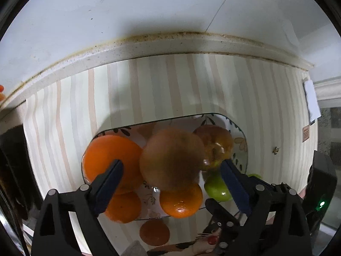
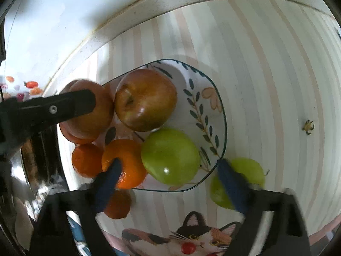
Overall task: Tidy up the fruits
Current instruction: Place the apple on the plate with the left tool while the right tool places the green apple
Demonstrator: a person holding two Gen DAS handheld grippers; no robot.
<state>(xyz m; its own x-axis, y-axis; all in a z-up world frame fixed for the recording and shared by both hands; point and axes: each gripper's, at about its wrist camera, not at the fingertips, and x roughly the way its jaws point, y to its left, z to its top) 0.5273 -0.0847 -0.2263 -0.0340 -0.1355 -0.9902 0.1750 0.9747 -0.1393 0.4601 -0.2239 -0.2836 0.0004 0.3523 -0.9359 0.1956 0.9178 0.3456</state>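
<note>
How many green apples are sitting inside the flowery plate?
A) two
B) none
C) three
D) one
D: in the right wrist view one green apple lies inside the plate, while the other green apple sits on the striped mat just outside the plate's rim.

Glossy glazed plate, shiny-skinned apples

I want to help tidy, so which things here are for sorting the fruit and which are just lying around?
For the job: plate, oranges, red apples, green apples, left gripper, right gripper.
Just lying about: striped mat, cat picture, white card.
</note>
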